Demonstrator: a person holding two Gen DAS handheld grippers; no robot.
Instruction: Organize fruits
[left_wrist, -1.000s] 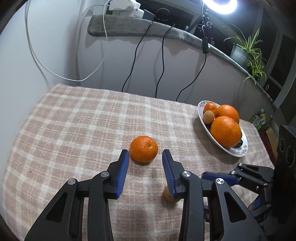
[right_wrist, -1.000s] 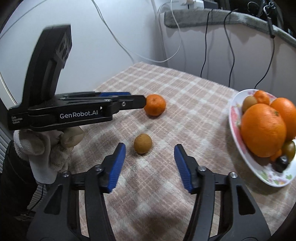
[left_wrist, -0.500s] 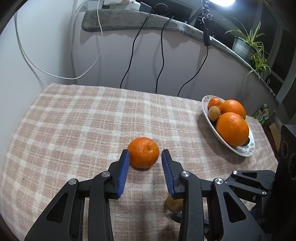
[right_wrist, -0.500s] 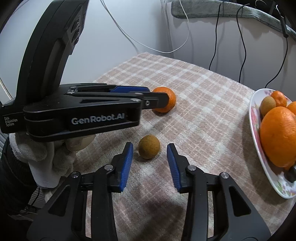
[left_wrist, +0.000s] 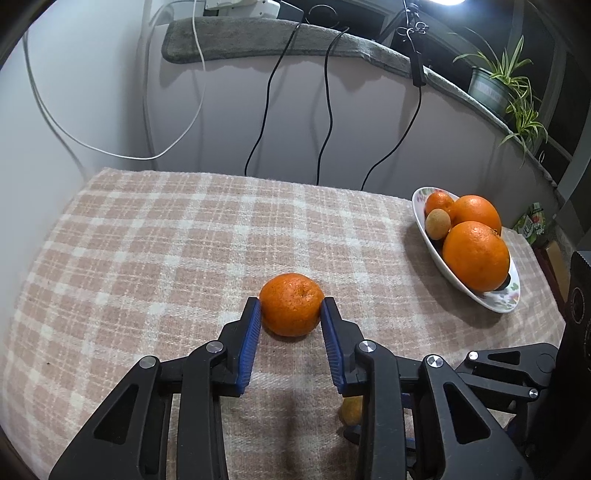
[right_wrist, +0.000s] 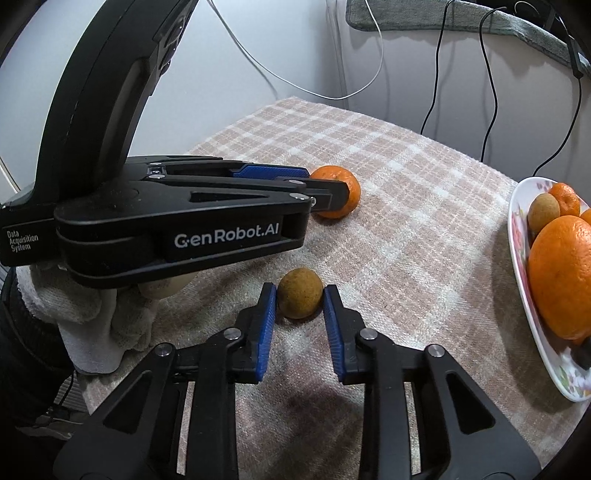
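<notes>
Resting on the checked cloth (left_wrist: 155, 236) of the worktop, with the mandarin (left_wrist: 291, 303) caught between the blue pads of the left claw (left_wrist: 291, 314): both pad tips touching its flanks, the fruit sitting right at the fingertips rather than deep in the throat. Narrowed a little in the last half second, down to the fruit's width. Seen from the right wrist as well, the same mandarin (right_wrist: 341, 192) half hidden behind the left claw's dark finger (right_wrist: 325, 194), on the far side of the cloth from that camera.

Closing fast just now on the right claw (right_wrist: 300, 295), with the small brown round fruit (right_wrist: 300, 297) between its pads, both tips against its sides, again at the very ends of the fingers and down on the cloth. Glimpsed in the left view too, low behind the left claw's right finger (left_wrist: 352, 410).

Standing off to the right, well apart from both claws, the white flowered dish (left_wrist: 495, 301) with two large oranges, a smaller orange fruit and another small brown one heaped in it. Gripping the left claw's handle, a hand in a pale knitted glove (right_wrist: 92, 317).
</notes>
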